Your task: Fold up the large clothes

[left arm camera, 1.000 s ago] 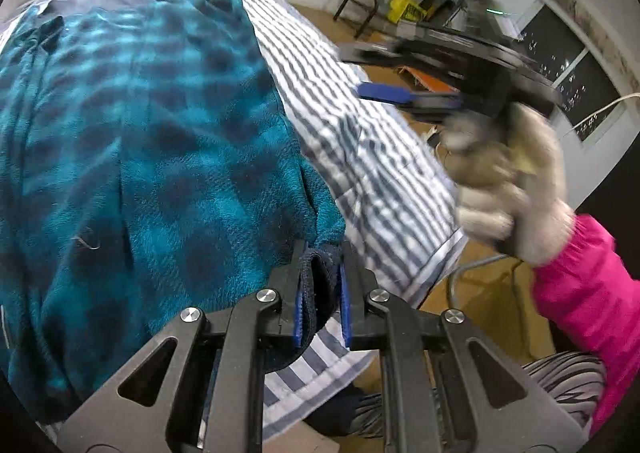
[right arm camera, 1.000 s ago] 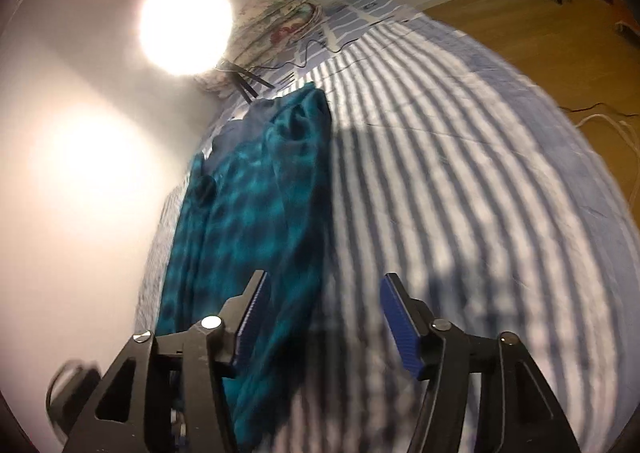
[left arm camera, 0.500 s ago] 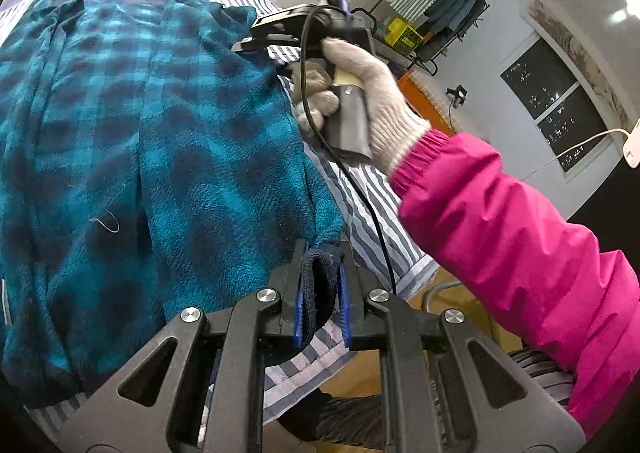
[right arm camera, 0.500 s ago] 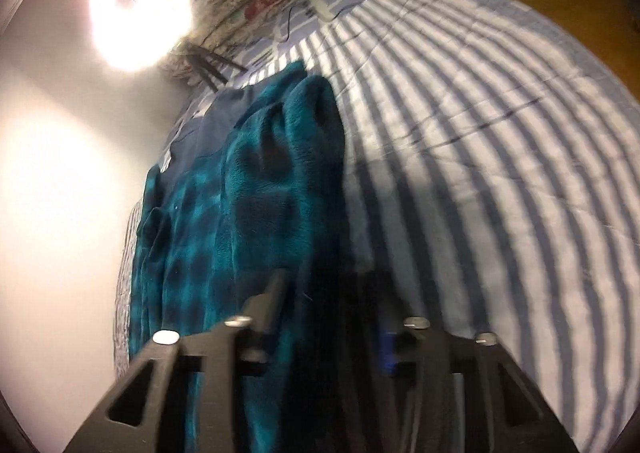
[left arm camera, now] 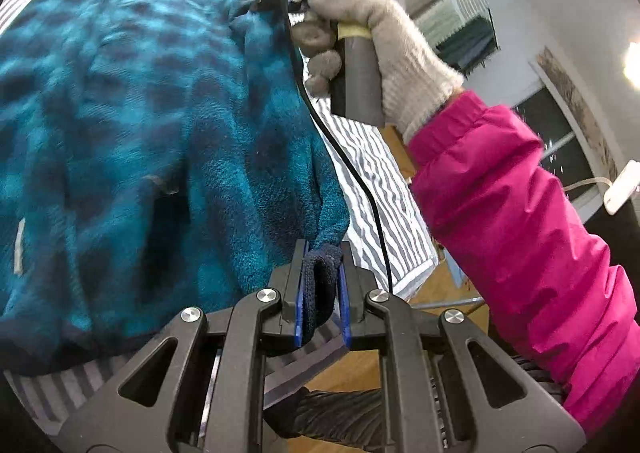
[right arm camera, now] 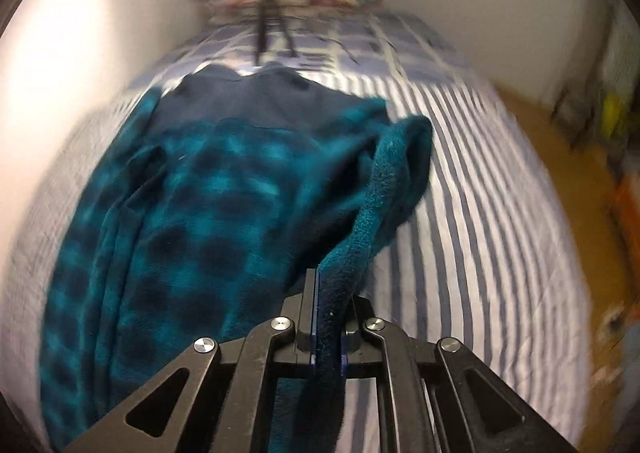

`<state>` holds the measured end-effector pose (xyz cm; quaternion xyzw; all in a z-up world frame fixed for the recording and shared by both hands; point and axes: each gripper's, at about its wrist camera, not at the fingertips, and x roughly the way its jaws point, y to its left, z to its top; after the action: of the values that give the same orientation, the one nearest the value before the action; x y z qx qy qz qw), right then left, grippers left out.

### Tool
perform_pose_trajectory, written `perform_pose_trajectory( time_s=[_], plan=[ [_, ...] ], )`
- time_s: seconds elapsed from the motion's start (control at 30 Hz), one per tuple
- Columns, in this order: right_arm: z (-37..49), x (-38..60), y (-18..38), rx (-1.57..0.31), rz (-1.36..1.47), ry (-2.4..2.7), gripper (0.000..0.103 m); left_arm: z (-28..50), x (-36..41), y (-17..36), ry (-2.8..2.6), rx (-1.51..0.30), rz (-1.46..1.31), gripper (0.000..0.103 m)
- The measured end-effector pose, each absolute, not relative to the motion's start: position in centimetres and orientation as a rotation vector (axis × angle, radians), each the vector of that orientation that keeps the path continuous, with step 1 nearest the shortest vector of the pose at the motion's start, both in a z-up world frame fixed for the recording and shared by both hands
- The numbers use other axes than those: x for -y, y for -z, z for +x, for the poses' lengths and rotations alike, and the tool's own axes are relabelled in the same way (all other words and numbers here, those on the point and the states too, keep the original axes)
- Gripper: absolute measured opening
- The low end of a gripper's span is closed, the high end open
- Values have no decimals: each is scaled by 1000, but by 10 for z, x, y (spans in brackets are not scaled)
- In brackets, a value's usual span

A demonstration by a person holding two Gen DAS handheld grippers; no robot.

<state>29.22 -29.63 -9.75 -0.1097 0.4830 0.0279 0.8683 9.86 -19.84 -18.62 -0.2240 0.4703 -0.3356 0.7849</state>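
Both grippers are clamped on the robe's (right arm camera: 208, 221) near long edge, left gripper (left arm camera: 322, 289) at the hem, right gripper (right arm camera: 328, 317) farther up; the rest lies away across the bed (right arm camera: 480, 213).

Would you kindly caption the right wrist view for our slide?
Right gripper pinches the teal plaid fleece garment's edge above the striped bedsheet.

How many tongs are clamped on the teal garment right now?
2: left tongs grip its dark cuff at the near corner; right tongs pinch its right edge farther up the striped bed.
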Motion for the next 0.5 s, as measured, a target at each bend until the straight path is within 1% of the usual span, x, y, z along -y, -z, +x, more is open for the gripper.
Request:
perform_pose_trajectory(
  time_s=[0.07,0.2,0.33,0.5],
  plan=[
    [291,256,98,-984,-356,-68,5,96,185,190,699,-1008,-513,11],
    [288,174,125,-967,-596,-136,4,93,161,203,643,-1026,-570,11],
    [285,131,157,-979,-714,-189,4,92,143,215,604,-1048,-604,11],
    [285,128,160,-971,-720,-193,3,88,141,218,597,-1046,-588,11]
  ],
)
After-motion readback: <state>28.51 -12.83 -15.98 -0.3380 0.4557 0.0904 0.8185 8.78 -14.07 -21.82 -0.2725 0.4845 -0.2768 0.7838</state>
